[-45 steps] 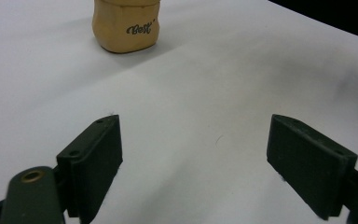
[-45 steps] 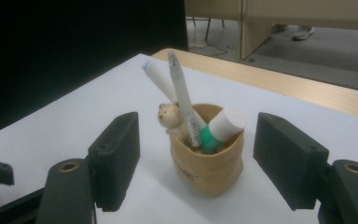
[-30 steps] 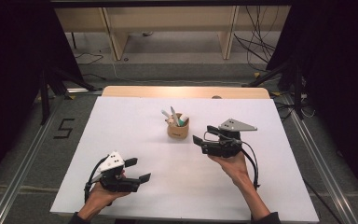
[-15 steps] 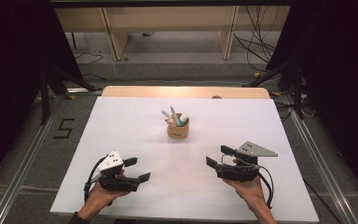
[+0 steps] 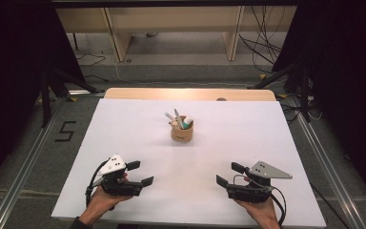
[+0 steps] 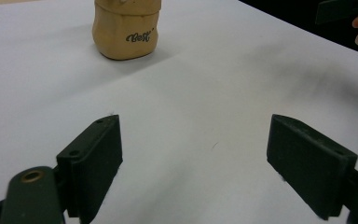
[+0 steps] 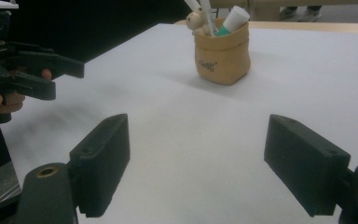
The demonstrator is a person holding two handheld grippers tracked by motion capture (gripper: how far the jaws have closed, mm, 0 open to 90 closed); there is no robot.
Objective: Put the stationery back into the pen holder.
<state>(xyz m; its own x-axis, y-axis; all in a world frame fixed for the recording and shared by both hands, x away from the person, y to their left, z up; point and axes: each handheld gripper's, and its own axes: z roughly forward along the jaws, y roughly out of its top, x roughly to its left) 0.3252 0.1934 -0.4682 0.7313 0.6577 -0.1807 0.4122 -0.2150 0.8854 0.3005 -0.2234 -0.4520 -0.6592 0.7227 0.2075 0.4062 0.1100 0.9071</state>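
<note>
Since a second ago our right gripper point(image 5: 228, 174) has pulled back from beside the pen cup point(image 5: 182, 130) to the table's point(image 5: 267, 129) near edge; left gripper point(image 5: 140, 173) unchanged. Both jaws wide apart, holding nothing. Cup stands upright mid-table, well apart from both; its pens point(image 5: 177, 117) lean up-left. Bare tabletop between us and it.

I've drawn my right gripper point(image 5: 228, 175) back from beside the pen pouch point(image 5: 181, 130) to the table's point(image 5: 124, 124) near edge, jaws apart, empty.
</note>
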